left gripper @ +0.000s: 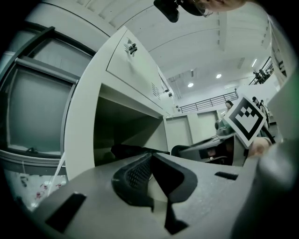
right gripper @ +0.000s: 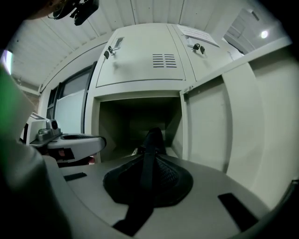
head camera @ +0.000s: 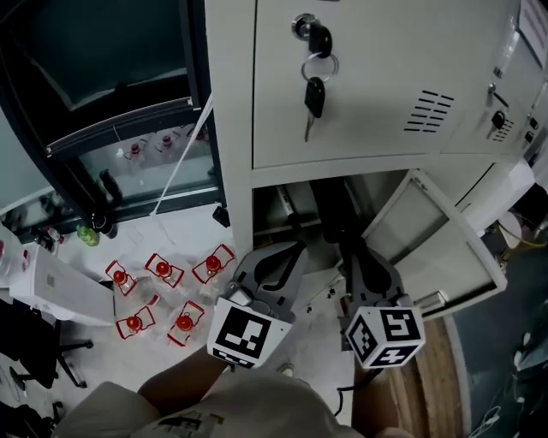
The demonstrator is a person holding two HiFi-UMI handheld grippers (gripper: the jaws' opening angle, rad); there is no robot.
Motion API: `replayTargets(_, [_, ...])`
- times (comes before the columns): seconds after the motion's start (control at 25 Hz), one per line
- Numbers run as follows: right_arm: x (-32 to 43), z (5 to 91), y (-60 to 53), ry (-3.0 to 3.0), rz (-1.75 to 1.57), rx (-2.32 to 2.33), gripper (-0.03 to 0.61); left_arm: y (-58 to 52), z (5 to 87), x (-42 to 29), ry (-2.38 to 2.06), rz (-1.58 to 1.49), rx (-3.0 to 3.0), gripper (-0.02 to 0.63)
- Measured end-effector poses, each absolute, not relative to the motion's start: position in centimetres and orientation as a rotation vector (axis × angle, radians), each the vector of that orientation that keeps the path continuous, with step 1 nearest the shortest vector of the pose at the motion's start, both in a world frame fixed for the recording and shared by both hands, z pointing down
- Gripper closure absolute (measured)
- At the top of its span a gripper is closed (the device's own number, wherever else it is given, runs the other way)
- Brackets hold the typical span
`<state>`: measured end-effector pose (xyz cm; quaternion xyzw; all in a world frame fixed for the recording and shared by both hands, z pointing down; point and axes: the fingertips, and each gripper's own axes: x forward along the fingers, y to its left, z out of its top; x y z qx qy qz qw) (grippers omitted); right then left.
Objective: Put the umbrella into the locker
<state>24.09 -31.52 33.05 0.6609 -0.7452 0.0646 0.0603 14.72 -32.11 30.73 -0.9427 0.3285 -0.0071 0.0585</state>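
– Jaws on the right gripper: what are they doing?

– They are clamping a dark, narrow part of the umbrella. It is running up between them and pointing forward into the locker.

– Which part of the locker is it going into?

– It is reaching into the lower compartment, which is standing open. The compartment's door is hanging out to the right. The umbrella's far end is sitting inside the opening, and its near end is sitting in the jaws just outside it.

– And how is the left gripper looking?

– Its jaws are pressing together with nothing between them. It is hovering just to the left of the right gripper, in front of the compartment's left edge. It is not holding the umbrella.

– What is happening above the opening?

– The upper door is sitting closed. One key is sticking in its lock, and a second key is dangling from a ring below it.

– Is anything lying around the locker?

– Five small red-topped things that look like bottles are standing in a loose cluster on the pale floor. They are well to the left of both grippers.
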Motion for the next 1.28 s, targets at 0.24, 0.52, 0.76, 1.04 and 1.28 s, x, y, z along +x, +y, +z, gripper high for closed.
replayTargets(0.24, [24.8, 34.1, -33.0, -2.267, 0.211, 1.951, 0.555, -33.1, 31.6, 15.5, 1.073, -0.067, -2.843, 0.605])
replayTargets(0.52, [25.4, 35.1, -34.4, -2.251, 0.219, 1.923, 0.554, -33.8, 32.4, 16.2, 1.115, -0.094, -2.851, 0.606])
replayTargets(0.76, [25.3, 35.2, -35.5, -2.251, 0.21, 1.905, 0.554, -34.2, 32.9, 16.4, 1.136, -0.101, -2.854, 0.606])
replayTargets(1.04, [25.1, 35.3, -37.2, -2.253, 0.197, 1.893, 0.554, -34.5, 33.2, 16.0, 1.164, -0.097, -2.855, 0.605])
replayTargets(1.28, [24.5, 35.2, -39.1, -2.259, 0.193, 1.889, 0.552, -34.9, 33.1, 15.3, 1.184, -0.092, -2.848, 0.606])
